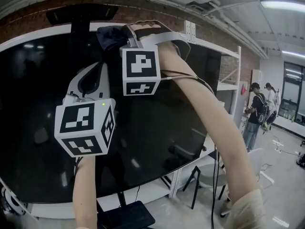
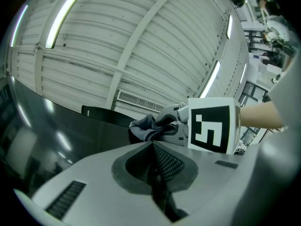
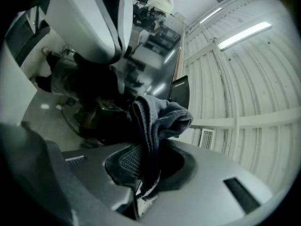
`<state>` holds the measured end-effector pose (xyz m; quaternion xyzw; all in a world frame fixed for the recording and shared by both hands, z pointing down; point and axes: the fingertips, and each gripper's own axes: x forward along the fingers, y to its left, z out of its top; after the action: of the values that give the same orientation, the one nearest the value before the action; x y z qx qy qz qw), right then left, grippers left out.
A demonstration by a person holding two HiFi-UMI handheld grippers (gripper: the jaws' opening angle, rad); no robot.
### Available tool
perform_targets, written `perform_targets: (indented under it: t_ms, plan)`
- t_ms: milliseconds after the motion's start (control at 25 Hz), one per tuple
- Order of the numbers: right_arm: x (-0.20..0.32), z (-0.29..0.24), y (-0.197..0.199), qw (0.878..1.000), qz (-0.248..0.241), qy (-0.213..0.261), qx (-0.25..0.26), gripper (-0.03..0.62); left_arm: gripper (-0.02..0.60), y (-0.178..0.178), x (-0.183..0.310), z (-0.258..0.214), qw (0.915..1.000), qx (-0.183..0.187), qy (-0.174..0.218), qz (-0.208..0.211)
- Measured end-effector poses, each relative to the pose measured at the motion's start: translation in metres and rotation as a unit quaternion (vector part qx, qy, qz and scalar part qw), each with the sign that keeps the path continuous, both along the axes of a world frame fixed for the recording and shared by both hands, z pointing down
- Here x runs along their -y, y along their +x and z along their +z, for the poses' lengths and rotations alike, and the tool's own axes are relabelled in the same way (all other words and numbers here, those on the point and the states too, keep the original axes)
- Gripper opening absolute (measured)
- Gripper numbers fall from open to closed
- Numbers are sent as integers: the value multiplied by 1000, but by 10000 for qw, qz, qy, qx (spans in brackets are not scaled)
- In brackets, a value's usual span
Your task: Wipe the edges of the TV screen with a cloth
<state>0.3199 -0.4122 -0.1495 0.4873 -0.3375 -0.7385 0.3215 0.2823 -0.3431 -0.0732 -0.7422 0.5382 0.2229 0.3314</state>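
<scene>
A: TV screen (image 1: 157, 128)?
B: Large, dark, glossy.
A: Left gripper (image 2: 154, 171)?
B: Jaws together, nothing between; in front of the screen.
A: Right gripper (image 3: 143, 166)?
B: Clamped on the grey cloth (image 3: 157, 119), up at the screen's top edge.

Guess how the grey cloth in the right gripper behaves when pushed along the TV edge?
Likely floppy: the cloth folds and droops above the right gripper pinching it. Probably light, since that small pinch holds it up. Against the TV screen it may bunch rather than slide flat.
</scene>
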Motion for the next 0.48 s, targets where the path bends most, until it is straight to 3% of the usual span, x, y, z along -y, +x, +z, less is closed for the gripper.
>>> perform_targets:
  t_ms: [280, 480]
  plan:
    - [16, -12, 49, 9977, -474, -179, 450, 49, 15, 55, 13, -3, 9998, 12, -93, -196]
    - [25, -14, 78, 9969, -543, -249, 502, 49, 16, 79, 20, 0, 9989, 19, -150, -433]
